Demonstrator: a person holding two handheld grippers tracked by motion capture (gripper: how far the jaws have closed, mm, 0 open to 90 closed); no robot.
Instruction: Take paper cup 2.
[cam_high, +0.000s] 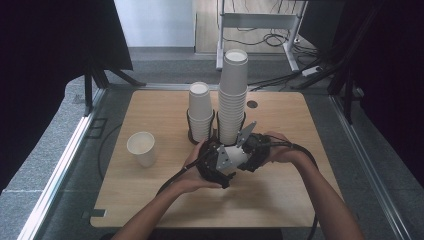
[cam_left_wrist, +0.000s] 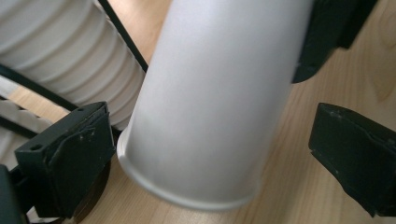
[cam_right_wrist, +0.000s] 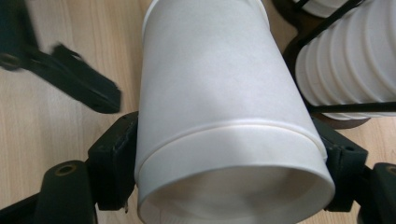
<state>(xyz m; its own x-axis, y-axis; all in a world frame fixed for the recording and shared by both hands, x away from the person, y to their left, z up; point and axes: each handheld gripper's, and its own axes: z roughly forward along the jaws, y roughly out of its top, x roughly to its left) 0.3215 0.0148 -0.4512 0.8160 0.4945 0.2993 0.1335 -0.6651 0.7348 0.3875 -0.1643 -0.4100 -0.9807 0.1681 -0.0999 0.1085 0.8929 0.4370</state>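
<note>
**Two nested paper cups between the grippers**

Two white paper cups (cam_right_wrist: 224, 121), one sleeved inside the other, lie on their side just above the light wooden table (cam_high: 280, 200), in front of the two wire-framed stacks of cups (cam_high: 233, 95). A single upright cup (cam_high: 141, 148) stands apart at the table's left; grey carpet and dark curtains surround it. The pair is plain, matte, with rolled rims; the outer cup's rim rings the inner one partway along. The right gripper (cam_right_wrist: 229, 158) clamps the wide end, both pads pressed against the wall. The left gripper (cam_left_wrist: 210, 140) has its jaws spread wide around the narrow base, neither pad touching the cup.
</note>
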